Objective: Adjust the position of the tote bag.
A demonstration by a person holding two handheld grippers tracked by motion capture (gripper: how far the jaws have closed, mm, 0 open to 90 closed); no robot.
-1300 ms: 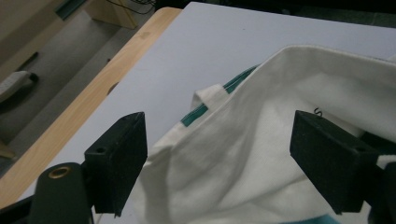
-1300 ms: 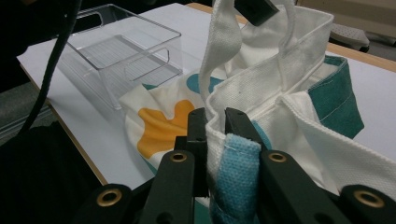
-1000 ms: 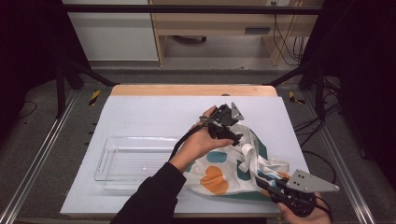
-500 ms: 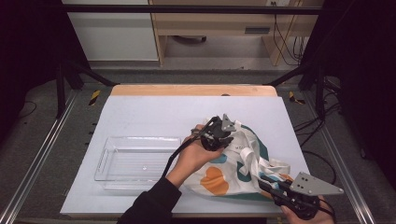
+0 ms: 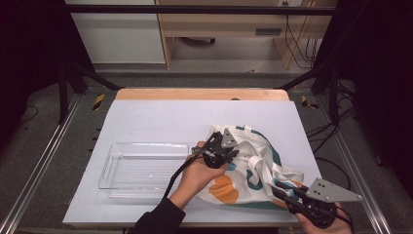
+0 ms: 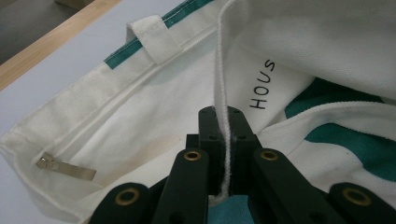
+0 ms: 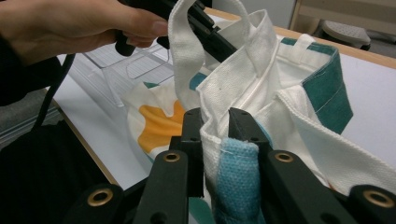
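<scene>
A: On the white table top [image 5: 160,117], toward its right front corner, lies a crumpled canvas tote bag [image 5: 253,168]: cream cloth with teal bands, an orange patch and a light blue terry part. The left gripper view shows black letters "HOUS" on its inner face; the rest of the word is covered by a fold.

B: And the hands?

A: The left hand [image 5: 197,173] reaches in from the bottom edge, forearm slanting up and right, and carries the left gripper [image 5: 229,155] over the bag's near left rim. Its jaws have just closed; the pads are pressed together on a thin cream edge of the bag [image 6: 223,140]. The right gripper [image 7: 215,122] sits at the bag's right front corner. Its jaws have just eased slightly apart, yet cream cloth and the blue terry fold [image 7: 237,172] are still squeezed between them.

B: What stays unclear?

A: The right hand is cut off by the frame's bottom edge. A clear plastic tray [image 5: 146,168] lies just left of the bag.
</scene>
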